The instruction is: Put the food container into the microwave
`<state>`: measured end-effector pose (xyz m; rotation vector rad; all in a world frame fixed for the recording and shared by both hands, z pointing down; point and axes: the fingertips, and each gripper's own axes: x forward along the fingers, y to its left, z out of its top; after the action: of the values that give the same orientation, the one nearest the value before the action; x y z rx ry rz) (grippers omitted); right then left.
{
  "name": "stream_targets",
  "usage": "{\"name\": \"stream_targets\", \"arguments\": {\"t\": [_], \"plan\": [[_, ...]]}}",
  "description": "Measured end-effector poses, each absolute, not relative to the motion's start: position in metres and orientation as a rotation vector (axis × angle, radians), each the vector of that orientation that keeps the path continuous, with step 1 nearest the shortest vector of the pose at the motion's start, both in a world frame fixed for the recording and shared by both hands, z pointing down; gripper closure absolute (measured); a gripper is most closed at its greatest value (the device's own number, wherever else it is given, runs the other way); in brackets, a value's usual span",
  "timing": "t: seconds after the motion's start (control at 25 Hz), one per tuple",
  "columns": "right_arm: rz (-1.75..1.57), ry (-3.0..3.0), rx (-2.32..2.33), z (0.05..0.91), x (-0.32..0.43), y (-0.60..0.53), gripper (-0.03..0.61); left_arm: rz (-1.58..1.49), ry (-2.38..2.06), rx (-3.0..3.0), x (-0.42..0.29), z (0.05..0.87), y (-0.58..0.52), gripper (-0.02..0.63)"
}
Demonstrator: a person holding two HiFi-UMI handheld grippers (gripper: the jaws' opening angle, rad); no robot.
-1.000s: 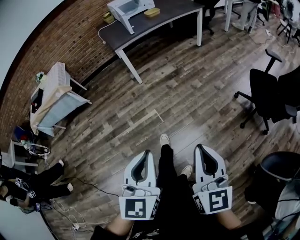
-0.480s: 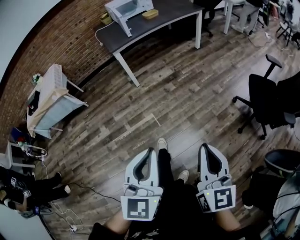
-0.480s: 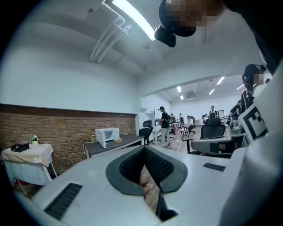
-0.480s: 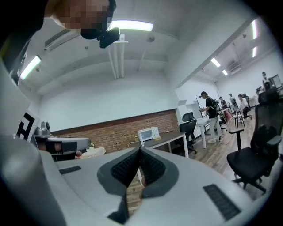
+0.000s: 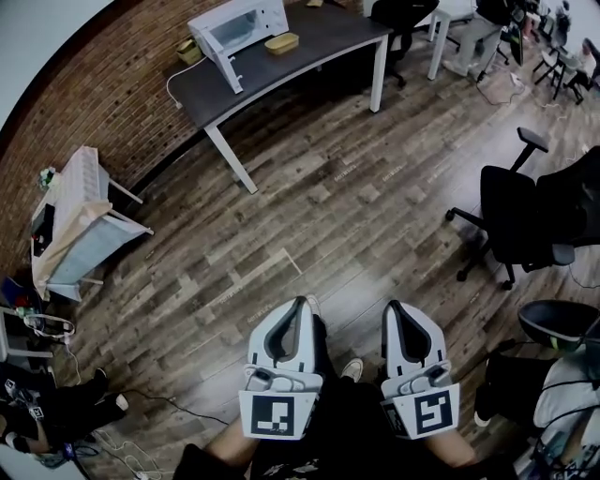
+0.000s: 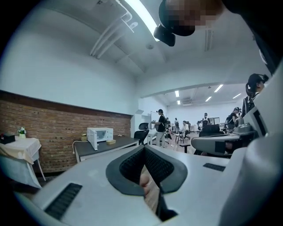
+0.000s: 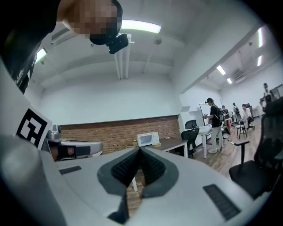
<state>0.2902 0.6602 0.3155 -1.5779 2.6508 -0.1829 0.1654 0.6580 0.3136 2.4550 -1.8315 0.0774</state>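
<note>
Food container point(image 5: 281, 42) sits on desk point(image 5: 328, 33), just beside the microwave point(image 5: 236, 25). Left gripper point(image 5: 298, 302) and right gripper point(image 5: 392, 305) both well apart from the microwave, level, jaws pressed together, nothing held

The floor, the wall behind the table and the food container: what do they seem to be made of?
Floor: wood planks or wood-look laminate, matt, with grain and staggered joints. Wall: bare brown brick, with mortar lines. Food container: too small to be sure; pale, smooth, probably plastic.
</note>
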Motion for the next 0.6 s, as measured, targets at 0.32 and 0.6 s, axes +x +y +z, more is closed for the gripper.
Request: {"name": "stream_targets", "arguments": {"t": [0.32,0.6], "plan": [[-0.205,2.664,-1.664,0.315,0.265,0.598,0.517,0.072,-1.805,2.455,0.145,0.304,0.594,0.615],[-0.193,2.702,-1.6,0.302,0.211,0.544,0.517,0.051,-1.974,2.359,0.063,0.285,0.548,0.615]]}}
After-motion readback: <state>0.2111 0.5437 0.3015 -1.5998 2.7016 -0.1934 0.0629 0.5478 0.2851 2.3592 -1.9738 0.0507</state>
